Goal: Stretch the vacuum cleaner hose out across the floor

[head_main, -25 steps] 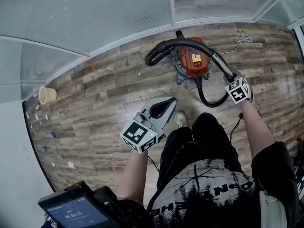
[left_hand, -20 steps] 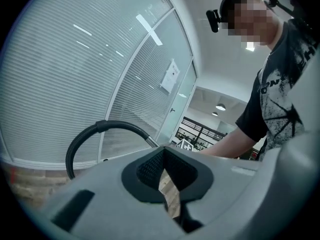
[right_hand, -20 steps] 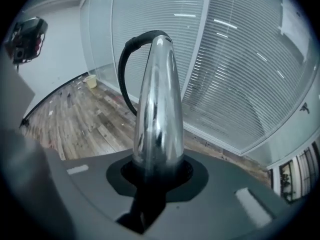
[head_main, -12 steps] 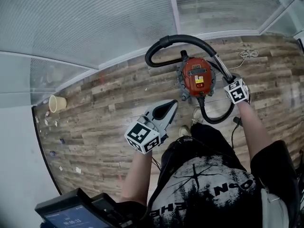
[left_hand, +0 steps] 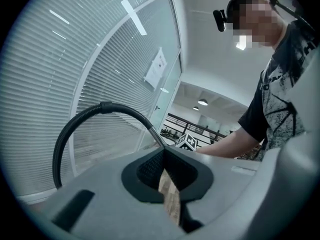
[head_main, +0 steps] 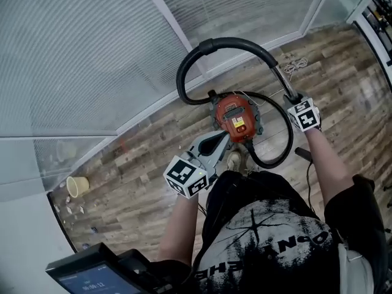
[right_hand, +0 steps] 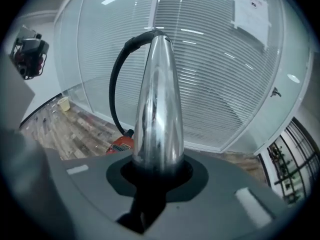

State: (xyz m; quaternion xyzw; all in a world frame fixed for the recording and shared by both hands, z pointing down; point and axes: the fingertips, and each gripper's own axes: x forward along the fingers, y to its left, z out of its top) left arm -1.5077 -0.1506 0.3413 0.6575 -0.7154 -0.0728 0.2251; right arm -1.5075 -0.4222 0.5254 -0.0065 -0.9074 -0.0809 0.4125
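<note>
Head view: my right gripper (head_main: 293, 97) gripped the hose's chrome wand tube (right_hand: 157, 104); left gripper (head_main: 222, 137) was shut, empty. Black hose (head_main: 228, 40) arched high over the red canister vac (head_main: 234, 118). Stretch across the wood floor (head_main: 135, 176) looked barely begun, imo.

The left grey plastic two-jaw gripper (head_main: 222, 137) was held low before the torso, jaws fully together with nothing between them. The right grey plastic two-jaw gripper (head_main: 289, 97) was extended further forward, jaws clamped on a shiny chrome tube (right_hand: 157, 109). The bare left forearm (head_main: 180, 225) and bare right forearm (head_main: 321, 161) both reached forward and downward.
</note>
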